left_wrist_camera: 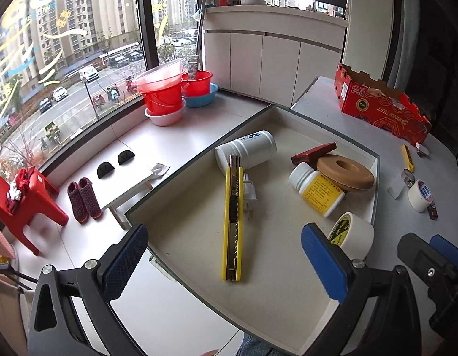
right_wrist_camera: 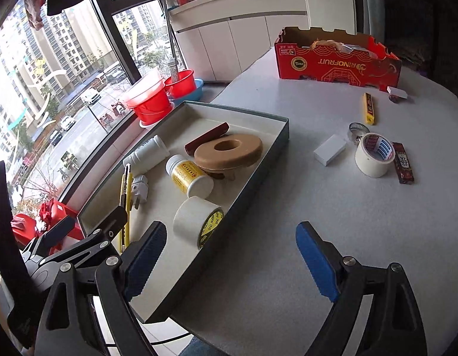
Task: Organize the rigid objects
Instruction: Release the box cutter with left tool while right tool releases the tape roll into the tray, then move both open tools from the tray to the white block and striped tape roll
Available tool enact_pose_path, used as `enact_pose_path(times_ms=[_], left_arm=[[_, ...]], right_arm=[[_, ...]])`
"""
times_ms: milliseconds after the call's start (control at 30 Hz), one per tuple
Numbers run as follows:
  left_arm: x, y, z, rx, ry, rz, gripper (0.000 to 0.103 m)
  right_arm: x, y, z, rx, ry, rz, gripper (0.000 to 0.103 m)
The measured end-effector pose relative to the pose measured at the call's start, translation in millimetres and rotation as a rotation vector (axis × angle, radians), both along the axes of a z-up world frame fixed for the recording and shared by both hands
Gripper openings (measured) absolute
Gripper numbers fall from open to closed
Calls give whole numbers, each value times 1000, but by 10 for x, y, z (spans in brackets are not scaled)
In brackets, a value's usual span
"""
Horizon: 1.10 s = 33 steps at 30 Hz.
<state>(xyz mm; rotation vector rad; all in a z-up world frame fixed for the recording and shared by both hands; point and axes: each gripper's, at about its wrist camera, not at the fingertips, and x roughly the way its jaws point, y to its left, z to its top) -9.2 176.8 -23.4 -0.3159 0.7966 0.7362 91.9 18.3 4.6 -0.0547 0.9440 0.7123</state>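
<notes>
Both claws gape empty; the tape roll on the table lies ahead-right of the right gripper, well apart from the left gripper over the tray

Left gripper seen at bottom of left wrist view, jaws spread wide, nothing held. Right gripper at bottom of right wrist view, likewise spread, nothing held.

Yellow utility knife — flat in tray
</notes>
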Motion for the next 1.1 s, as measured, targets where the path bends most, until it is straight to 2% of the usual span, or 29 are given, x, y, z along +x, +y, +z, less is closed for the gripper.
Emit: enact_pose_path(times_ms=[167,800,1100], left_arm=[[-67,-85,21,10,5,14,103],[-129,-283,76,47,21,16,103],[-80,-413,134,30,1,-48,103]], right_arm=[[-216,-119,116,33,-63,-58,90],[-426,-228,193,42,-104,-63,90],[-413,-396,215,59,-111,-95,90]])
